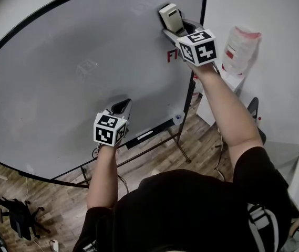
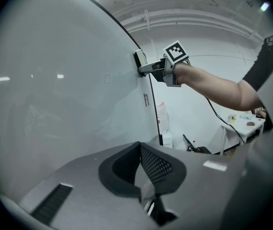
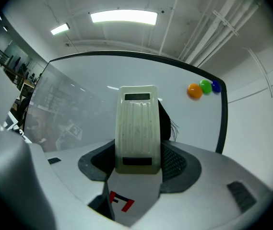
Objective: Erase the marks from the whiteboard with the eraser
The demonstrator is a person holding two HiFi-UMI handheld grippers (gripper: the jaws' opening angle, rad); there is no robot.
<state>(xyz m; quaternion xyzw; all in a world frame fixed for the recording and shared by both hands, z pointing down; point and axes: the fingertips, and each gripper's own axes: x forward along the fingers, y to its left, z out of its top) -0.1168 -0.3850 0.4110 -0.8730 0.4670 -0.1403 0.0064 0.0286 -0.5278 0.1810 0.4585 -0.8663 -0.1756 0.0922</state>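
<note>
Black-framed whiteboard (image 1: 60, 77) filling most of the head view, pale grey across nearly its whole face. Below it, wooden floor (image 1: 191, 146), with a black office chair (image 1: 18, 214) off the board's lower left corner. White plastic bag (image 1: 241, 49) with red print against the wall (image 1: 280, 88), just past the board's right edge.

Person (image 1: 191, 214) in a black top, seen from above, both bare forearms reaching toward the board, one gripper in each hand.

Right gripper (image 3: 137, 163) raised near the whiteboard's upper right corner, jaws spread about as wide as the eraser (image 3: 136, 126) and clamped on its lower end from both sides. Eraser upright, cream ribbed plastic back facing the gripper's camera, dark felt side turned to the board surface, close to the right edge.

Left gripper (image 2: 139, 152) low on the board, near its bottom edge, well apart from the right one. Jaws closed tip to tip, nothing held. Contact with the board surface impossible to judge.

Red marks (image 3: 121, 203) just below the eraser, showing through the gap under the right gripper's jaws, near the board's right edge.

Orange magnet (image 3: 194, 90), green magnet (image 3: 205, 86) and blue magnet (image 3: 216, 86) in a short row at the board's top right corner, packed close together.
</note>
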